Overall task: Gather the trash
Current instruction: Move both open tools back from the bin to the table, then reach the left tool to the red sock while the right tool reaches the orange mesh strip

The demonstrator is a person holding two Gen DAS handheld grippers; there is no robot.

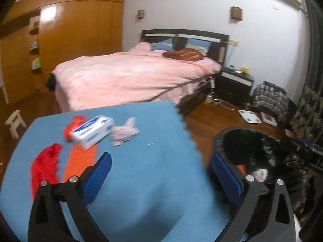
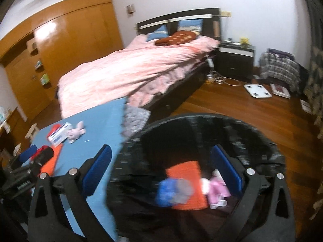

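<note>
On the blue table cover (image 1: 153, 191) lie a red wrapper (image 1: 45, 161), an orange packet (image 1: 80, 159), a white and blue box (image 1: 92, 130) and a crumpled pink tissue (image 1: 125, 131). My left gripper (image 1: 161, 161) hangs open above the cover, nothing between its blue pads. To its right stands a black bin (image 1: 222, 139) lined with a black bag. My right gripper (image 2: 161, 151) is open over that bin (image 2: 201, 117), empty. Inside lie an orange packet (image 2: 185, 181), a blue and clear plastic piece (image 2: 173, 189) and pink scraps (image 2: 217, 189).
A bed with a pink cover (image 1: 125, 76) stands behind the table, a dark nightstand (image 1: 234, 86) at its head. On the wood floor lie a white scale (image 1: 249, 116) and a checked bag (image 1: 270, 98). A small white stool (image 1: 15, 123) stands left of the table.
</note>
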